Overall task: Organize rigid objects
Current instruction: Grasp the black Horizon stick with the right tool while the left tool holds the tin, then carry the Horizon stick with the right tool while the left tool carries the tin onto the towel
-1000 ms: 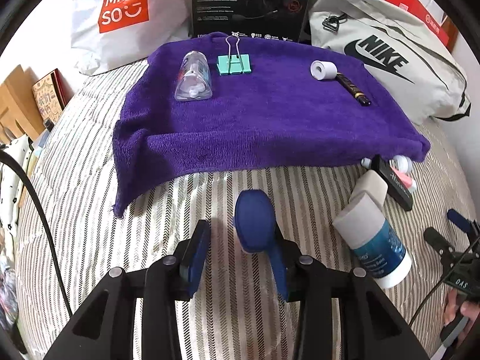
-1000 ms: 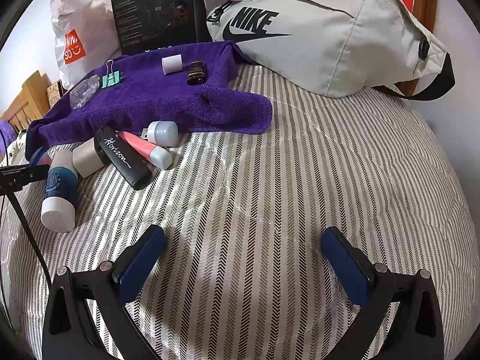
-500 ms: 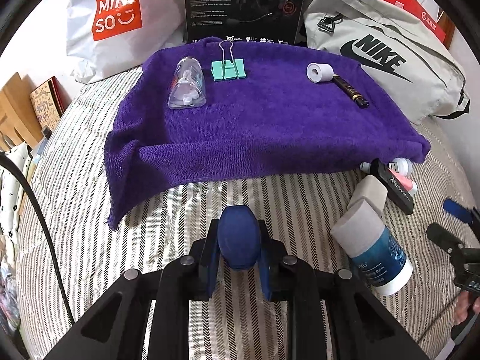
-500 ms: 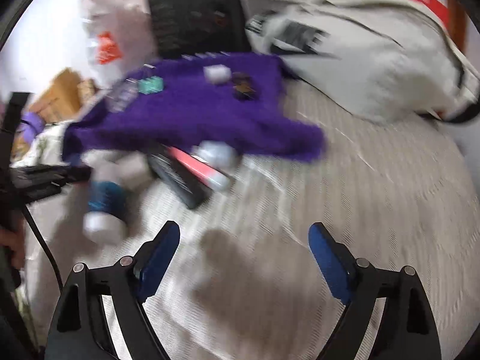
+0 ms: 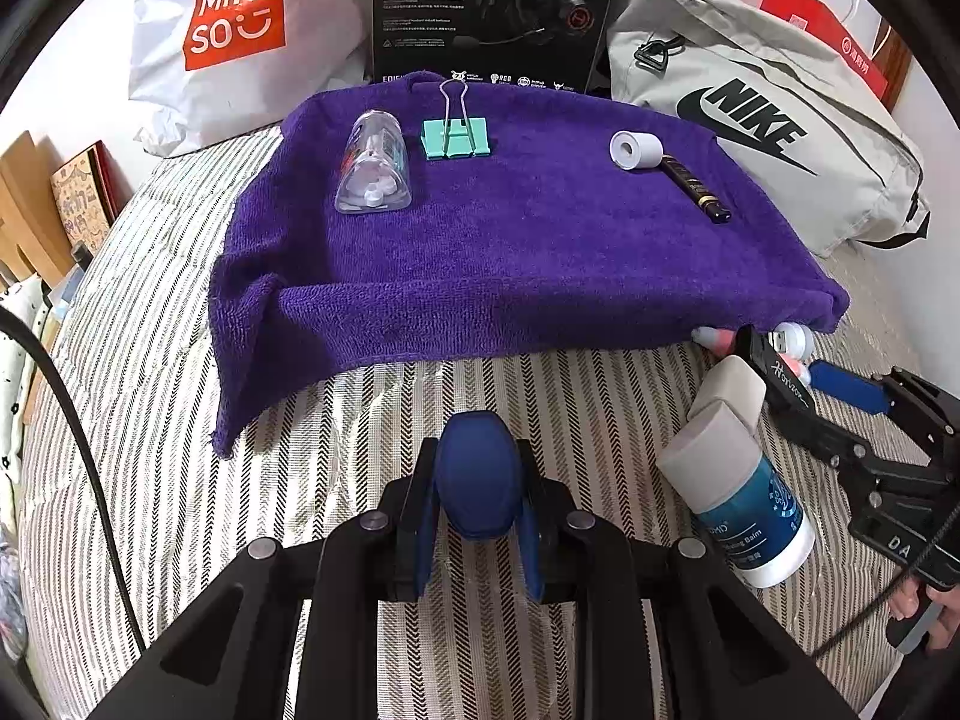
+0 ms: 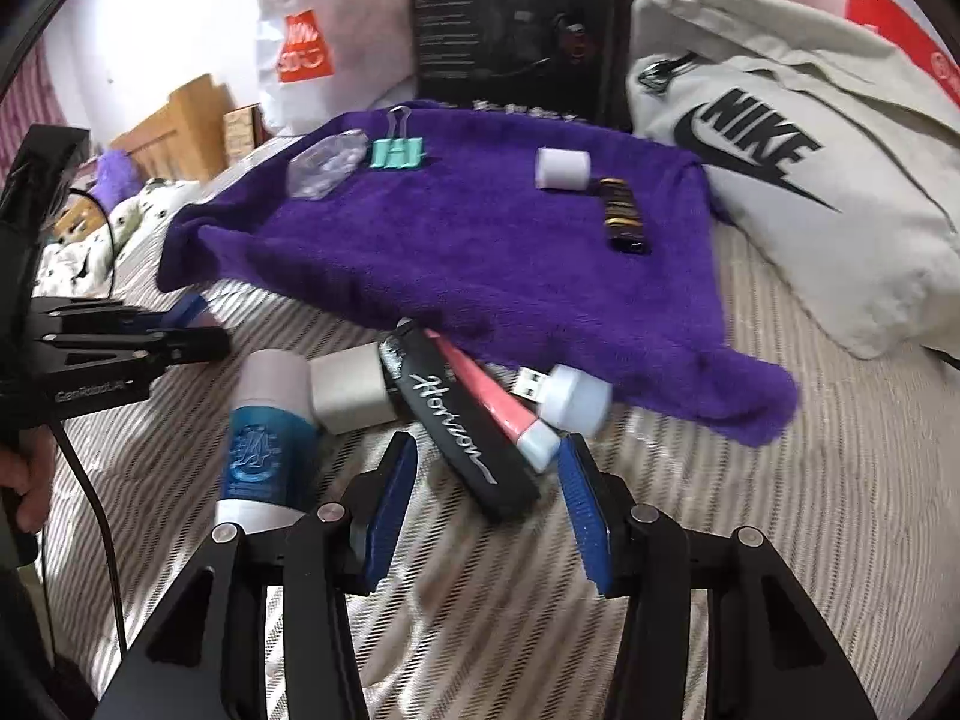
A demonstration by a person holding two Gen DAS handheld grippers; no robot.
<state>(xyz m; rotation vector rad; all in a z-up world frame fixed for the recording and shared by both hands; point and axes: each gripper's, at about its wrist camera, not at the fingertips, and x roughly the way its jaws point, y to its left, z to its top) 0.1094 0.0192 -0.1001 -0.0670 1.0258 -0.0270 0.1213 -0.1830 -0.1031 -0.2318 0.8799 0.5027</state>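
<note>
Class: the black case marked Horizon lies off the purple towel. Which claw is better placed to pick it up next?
Right. The right claw is open around the black case. The left claw is shut on a blue object.

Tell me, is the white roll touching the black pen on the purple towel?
Touching. In the left wrist view the white roll sits right against the end of the black pen on the purple towel, with no towel showing between them.

Black gripper frames, blue jaws, silver screws, black cable (image 5: 72, 420)
</note>
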